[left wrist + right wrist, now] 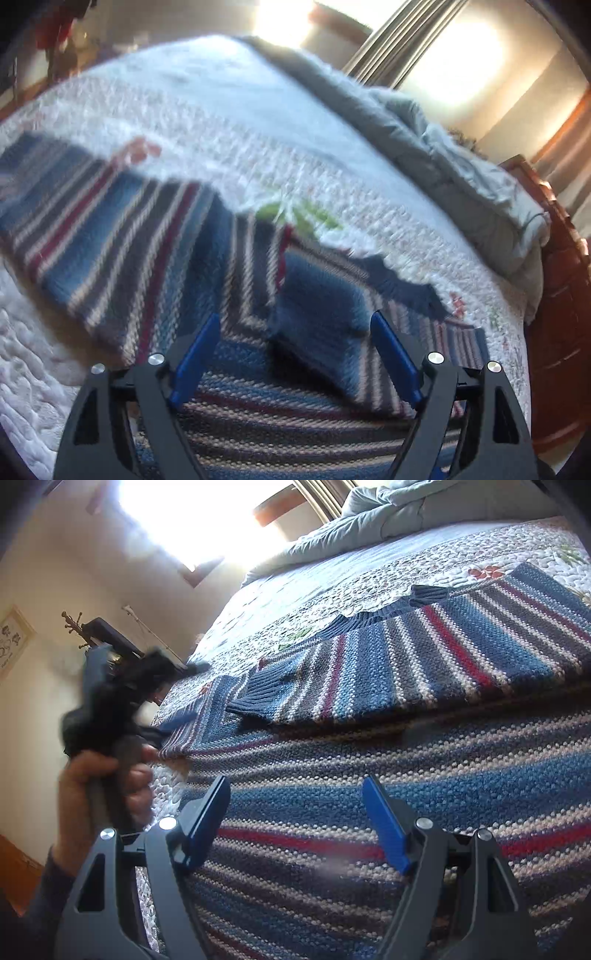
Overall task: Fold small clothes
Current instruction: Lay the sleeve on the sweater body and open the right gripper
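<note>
With both sleeves folded in, the striped sweater lies flat on the bed; both grippers, fingers apart and empty, should pinch the near hem evenly.

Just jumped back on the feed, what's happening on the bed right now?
A person is folding a striped knit sweater spread on a quilted bedspread. One sleeve already lies folded across the body, its navy cuff on top. The left hand-held gripper and the right hand-held gripper both hover open over the knit, gripping nothing. In the right wrist view, the person's left hand holds its tool at the sweater's edge. A rumpled grey comforter sits at the bed's far side.
</note>
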`<move>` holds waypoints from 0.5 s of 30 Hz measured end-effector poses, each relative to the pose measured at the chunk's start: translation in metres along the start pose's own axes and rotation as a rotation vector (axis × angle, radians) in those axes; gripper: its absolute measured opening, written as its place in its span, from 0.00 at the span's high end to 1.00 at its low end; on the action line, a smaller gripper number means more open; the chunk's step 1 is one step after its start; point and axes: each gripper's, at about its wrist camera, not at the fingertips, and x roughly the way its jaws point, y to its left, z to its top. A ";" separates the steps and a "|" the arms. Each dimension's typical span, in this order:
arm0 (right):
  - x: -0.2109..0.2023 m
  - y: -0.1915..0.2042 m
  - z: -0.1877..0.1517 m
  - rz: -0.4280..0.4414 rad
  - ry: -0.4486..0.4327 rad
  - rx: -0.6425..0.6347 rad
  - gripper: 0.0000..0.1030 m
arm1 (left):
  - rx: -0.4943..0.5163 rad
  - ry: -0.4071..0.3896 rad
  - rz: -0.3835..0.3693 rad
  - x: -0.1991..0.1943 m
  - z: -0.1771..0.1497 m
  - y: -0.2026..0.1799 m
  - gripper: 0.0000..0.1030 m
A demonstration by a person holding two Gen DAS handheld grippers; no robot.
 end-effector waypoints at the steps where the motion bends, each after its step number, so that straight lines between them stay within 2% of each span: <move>1: 0.000 0.000 -0.001 0.001 0.003 -0.001 0.28 | 0.008 -0.004 -0.025 -0.002 0.001 -0.005 0.19; 3: 0.001 0.002 -0.002 -0.003 0.007 -0.008 0.28 | 0.016 0.019 -0.142 0.006 0.002 -0.019 0.18; 5: 0.002 0.002 -0.003 -0.007 0.008 -0.011 0.28 | -0.012 0.090 -0.277 0.027 0.001 -0.027 0.18; 6: 0.002 0.002 -0.003 -0.009 0.008 -0.009 0.28 | -0.022 0.113 -0.297 0.037 -0.001 -0.027 0.18; 10: 0.001 -0.002 -0.001 -0.012 0.007 -0.002 0.27 | -0.068 0.188 -0.197 0.068 -0.012 -0.012 0.20; 12: 0.001 -0.002 -0.001 -0.014 0.009 -0.005 0.27 | -0.091 0.193 -0.209 0.070 -0.018 0.002 0.28; 15: 0.000 -0.001 -0.001 -0.026 0.012 -0.018 0.24 | -0.133 0.163 -0.231 0.052 -0.021 0.016 0.27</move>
